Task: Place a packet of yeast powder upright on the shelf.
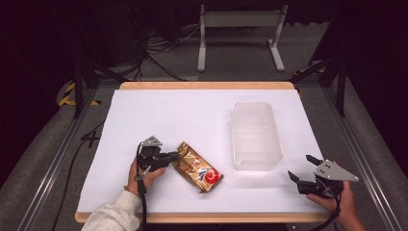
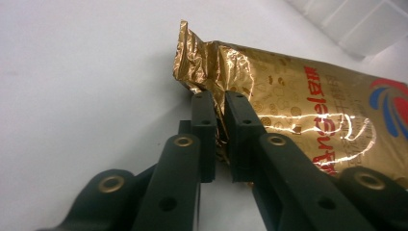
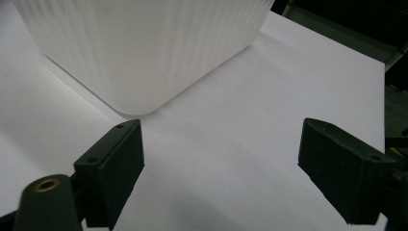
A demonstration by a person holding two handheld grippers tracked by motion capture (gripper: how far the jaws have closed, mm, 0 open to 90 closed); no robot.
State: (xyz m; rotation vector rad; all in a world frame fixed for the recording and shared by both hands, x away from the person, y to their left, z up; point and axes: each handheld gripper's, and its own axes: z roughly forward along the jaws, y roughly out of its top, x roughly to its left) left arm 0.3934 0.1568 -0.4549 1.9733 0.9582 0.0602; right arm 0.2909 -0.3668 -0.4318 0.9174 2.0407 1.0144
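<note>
**Gold bag pinched, white tub waiting**

On the white tabletop (image 1: pixel 154 115): a shiny gold snack bag (image 1: pixel 198 167) lying flat near the front, left of the middle. Left gripper (image 1: pixel 169 157) at the bag's crinkled left end, jaws squeezed tight on the foil edge (image 2: pixel 211 72). Further right, a cloudy white plastic tub (image 1: pixel 256 135), standing apart from the bag. Right gripper (image 1: pixel 305 169) near the front right corner, just beside the tub, jaws spread wide and holding nothing, pointing at the tub's rounded corner (image 3: pixel 139 57).
</note>
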